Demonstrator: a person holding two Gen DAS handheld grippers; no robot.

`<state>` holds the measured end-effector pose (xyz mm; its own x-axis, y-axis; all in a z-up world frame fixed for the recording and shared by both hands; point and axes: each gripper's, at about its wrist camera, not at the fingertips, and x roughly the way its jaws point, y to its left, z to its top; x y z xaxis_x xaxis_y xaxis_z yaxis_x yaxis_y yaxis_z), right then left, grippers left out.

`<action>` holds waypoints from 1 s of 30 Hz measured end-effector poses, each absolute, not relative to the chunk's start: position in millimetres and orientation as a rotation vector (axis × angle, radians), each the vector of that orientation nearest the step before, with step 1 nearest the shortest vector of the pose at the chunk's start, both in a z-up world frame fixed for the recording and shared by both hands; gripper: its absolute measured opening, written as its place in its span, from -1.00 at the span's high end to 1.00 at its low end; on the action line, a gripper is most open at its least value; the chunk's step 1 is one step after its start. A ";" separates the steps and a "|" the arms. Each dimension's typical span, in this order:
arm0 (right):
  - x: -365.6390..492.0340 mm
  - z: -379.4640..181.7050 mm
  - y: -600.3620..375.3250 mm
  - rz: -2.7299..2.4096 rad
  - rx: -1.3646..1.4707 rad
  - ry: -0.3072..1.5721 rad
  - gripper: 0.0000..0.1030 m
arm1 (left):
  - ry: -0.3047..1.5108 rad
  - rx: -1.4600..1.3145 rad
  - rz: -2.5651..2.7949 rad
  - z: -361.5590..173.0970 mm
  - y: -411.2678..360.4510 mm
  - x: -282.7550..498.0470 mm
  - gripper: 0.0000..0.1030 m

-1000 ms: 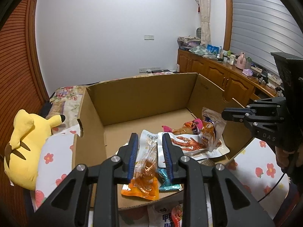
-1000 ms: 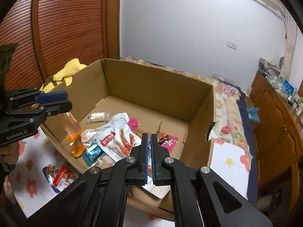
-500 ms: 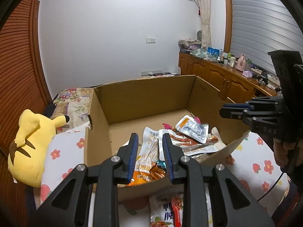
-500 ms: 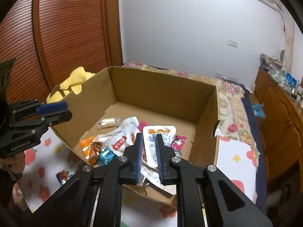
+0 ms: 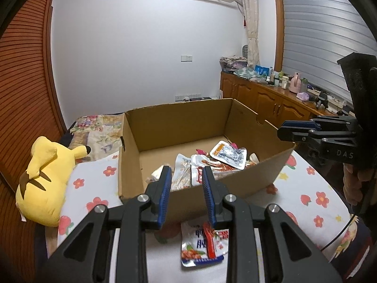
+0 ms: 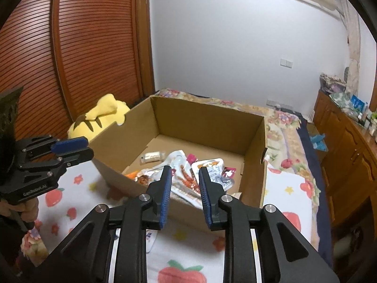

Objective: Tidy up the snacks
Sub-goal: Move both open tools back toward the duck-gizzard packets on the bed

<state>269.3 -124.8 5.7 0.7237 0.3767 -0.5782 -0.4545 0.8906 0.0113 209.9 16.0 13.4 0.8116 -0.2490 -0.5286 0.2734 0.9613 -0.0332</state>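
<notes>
Both the left hand-held gripper (image 5: 186, 181) and the right hand-held gripper (image 6: 182, 176) have dropped their packets into the cardboard box (image 5: 179, 120) at frame centre and pulled back, spread and empty, so one snack packet (image 5: 203, 243) remains on the bed, lower centre.

the near wall of the cardboard box (image 5: 212, 188) hides the lower part of the snack packets (image 5: 207, 165) heaped inside it. the snack packet on the sheet (image 5: 205, 243), just below the left gripper (image 5: 186, 176), is blurred and partly covered by that gripper's fingers, so its print cannot be read. in the right wrist view a packet (image 6: 150, 235) under the right gripper (image 6: 182, 172) is mostly hidden by the frame. the items on the cabinet top (image 5: 278, 80) are too small to be told apart.
</notes>
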 end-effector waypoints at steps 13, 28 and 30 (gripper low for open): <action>217.1 -6.6 -118.2 0.457 -0.102 0.602 0.00 | 0.567 0.045 -0.291 0.6 19.0 155.5 0.35; 209.7 -44.9 -92.3 0.515 -0.104 0.655 -0.18 | 0.597 0.032 -0.290 -24.4 35.1 126.5 0.01; 213.0 -52.5 -86.7 0.525 -0.106 0.667 -0.20 | 0.608 0.026 -0.279 -29.7 36.7 127.0 -0.02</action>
